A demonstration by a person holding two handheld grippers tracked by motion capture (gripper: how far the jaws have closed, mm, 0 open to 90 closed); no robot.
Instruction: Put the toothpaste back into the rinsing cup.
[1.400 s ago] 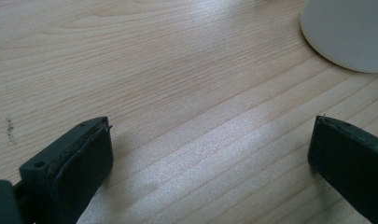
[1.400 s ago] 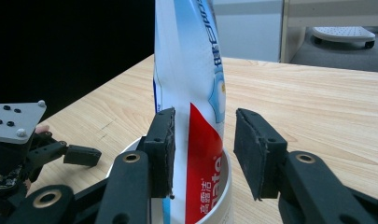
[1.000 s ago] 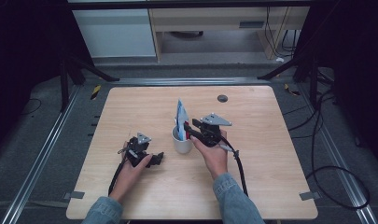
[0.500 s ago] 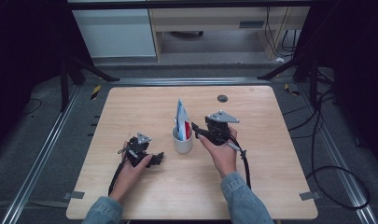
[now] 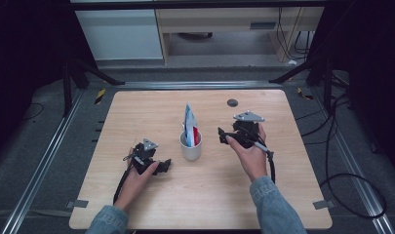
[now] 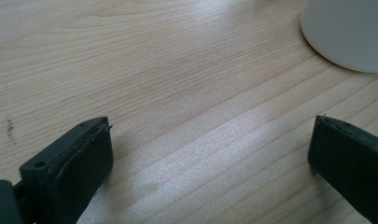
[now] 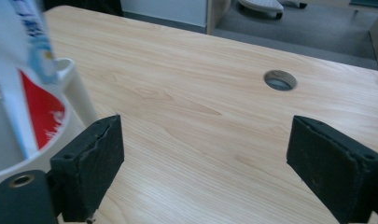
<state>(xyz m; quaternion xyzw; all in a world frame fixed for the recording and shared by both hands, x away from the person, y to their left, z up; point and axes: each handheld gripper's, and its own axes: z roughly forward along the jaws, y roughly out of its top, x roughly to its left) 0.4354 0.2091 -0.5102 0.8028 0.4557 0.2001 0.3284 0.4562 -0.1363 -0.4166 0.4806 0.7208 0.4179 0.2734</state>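
While the table (image 5: 283, 195) lies bare around them, a white cup (image 5: 190, 148) stands near its middle with a red, white and blue tube (image 5: 190, 124) upright inside, leaning on the rim. Just right of the cup, the right gripper (image 5: 223, 137) hangs above the wood; its jaws have just been opening, stand wide apart, and hold nothing. Left of the cup, the left gripper (image 5: 165, 167) rests low, jaws spread over bare wood. A small hole (image 5: 232, 103) sits toward the far edge.

Overhead light brightens the wooden table (image 5: 151, 112) amid dark surroundings; glare streaks its grain, and the nearby toothpaste tube (image 7: 23, 51) blurs.
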